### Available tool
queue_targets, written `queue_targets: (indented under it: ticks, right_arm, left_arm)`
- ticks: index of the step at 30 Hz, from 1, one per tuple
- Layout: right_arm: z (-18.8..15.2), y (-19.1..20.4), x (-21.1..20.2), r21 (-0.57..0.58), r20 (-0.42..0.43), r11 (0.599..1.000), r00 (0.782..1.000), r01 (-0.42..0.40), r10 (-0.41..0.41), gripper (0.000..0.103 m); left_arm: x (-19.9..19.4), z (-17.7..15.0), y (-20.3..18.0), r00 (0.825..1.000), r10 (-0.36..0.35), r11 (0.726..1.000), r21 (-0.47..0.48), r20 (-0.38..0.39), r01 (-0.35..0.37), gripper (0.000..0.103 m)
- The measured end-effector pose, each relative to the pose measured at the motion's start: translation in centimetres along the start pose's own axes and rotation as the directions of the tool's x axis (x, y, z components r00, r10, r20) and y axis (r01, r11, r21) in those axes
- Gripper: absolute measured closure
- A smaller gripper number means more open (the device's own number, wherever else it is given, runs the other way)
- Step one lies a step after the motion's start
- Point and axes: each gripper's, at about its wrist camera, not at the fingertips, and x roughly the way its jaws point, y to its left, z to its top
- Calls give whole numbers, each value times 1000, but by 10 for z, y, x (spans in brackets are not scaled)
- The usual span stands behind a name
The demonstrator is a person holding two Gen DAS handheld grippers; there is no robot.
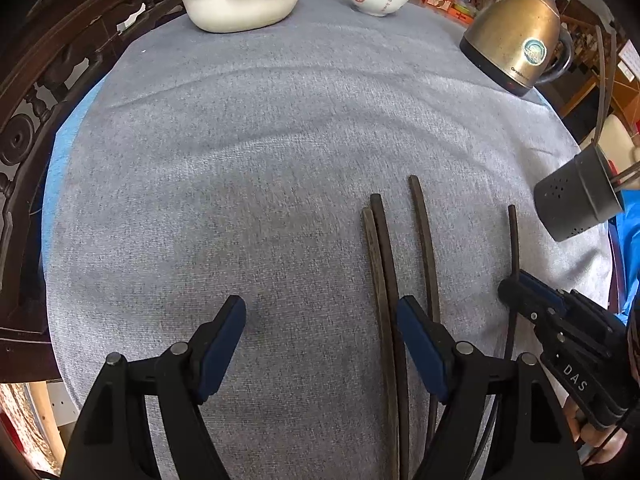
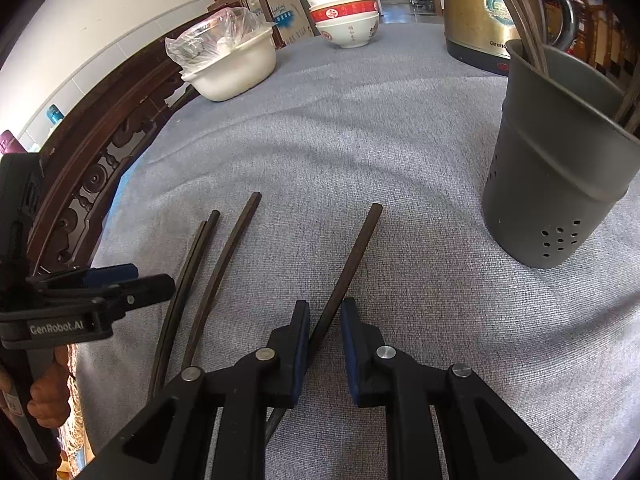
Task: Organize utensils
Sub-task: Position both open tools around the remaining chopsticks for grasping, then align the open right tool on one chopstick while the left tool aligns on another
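The right gripper [image 2: 325, 316] is narrowed around one chopstick [image 2: 352, 256], which runs up between its blue pads [image 2: 301, 344] and on ahead of the tips. The stick lies against the left pad, while a slim gap shows at the right pad, so a firm grip cannot be confirmed; the far end rests on the cloth [image 2: 360, 140].

The left gripper [image 1: 320, 320] is held wide open with only bare cloth between its fingers. Three more chopsticks [image 1: 384, 280] lie just to its right, two touching side by side and a third [image 1: 426, 248] slightly apart, passing beneath its right finger.

The sticks are judged thin, stiff, light and smooth, so they may roll or pivot in the pads. A hold nearer the middle than the end would be steadier, with the pads set square across the shaft.

Ahead and to the right of the right gripper stands the holder [image 2: 560, 184], a grey perforated cup with several sticks already leaning inside. It is likely light and could be tipped by a slanted entry.

Farther off are seen a kettle [image 2: 480, 20], stacked bowls [image 2: 348, 20] and a white basin [image 2: 236, 68].
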Motion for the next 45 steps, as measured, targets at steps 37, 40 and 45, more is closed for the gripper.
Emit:
queue_targets:
  ticks: [37,40,45]
  right_arm:
    - [2,1,1,-8,1,1000,1000,7,-7,84]
    - [2,2,1,-13,4,1000,1000,13,-13,84]
    - [3,3,2,-16,5,1000,1000,15,-15,84]
  left_arm:
    - [-3,-5,13,999,38,999,-15,-32,-39,25]
    - [-1,-3,10,999,45,999,-10,-29,-45,27]
    - [-1,-2,5,997,77,997,4,-19,-77,33]
